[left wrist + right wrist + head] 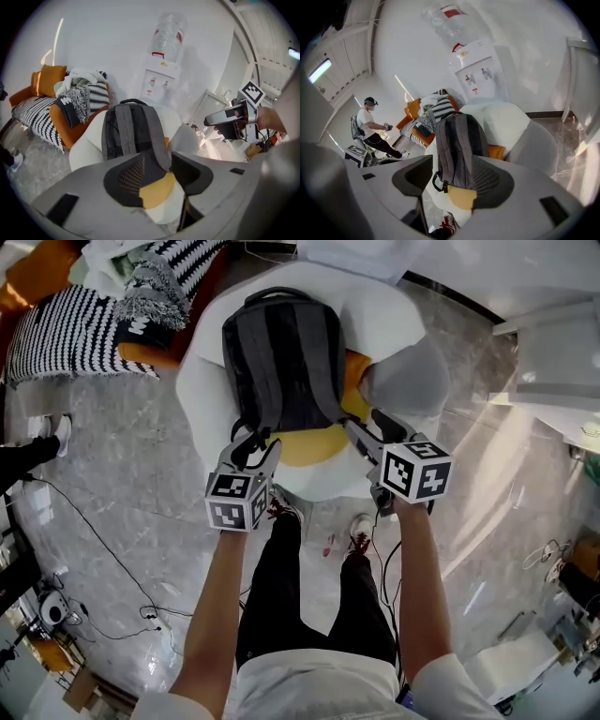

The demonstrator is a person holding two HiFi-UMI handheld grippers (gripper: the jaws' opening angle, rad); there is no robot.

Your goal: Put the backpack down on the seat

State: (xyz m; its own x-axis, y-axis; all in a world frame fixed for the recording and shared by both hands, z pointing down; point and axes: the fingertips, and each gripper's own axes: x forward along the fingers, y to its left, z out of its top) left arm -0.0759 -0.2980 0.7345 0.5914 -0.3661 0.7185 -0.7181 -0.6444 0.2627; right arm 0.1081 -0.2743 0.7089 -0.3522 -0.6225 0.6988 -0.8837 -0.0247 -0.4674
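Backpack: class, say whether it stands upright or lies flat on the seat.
Upright: the backpack rests against the back of the white seat, top handle uppermost.

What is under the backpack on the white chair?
A yellow cushion pokes out beneath the lower end of the backpack, and an orange cushion shows beside it. How far either runs underneath is covered.

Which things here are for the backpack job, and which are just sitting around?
For the job:
- backpack, lying on the seat
- white seat with its yellow cushion
- left gripper and right gripper, both with jaws apart by the backpack's lower end

Just lying about:
- striped blanket on the orange sofa
- water dispenser
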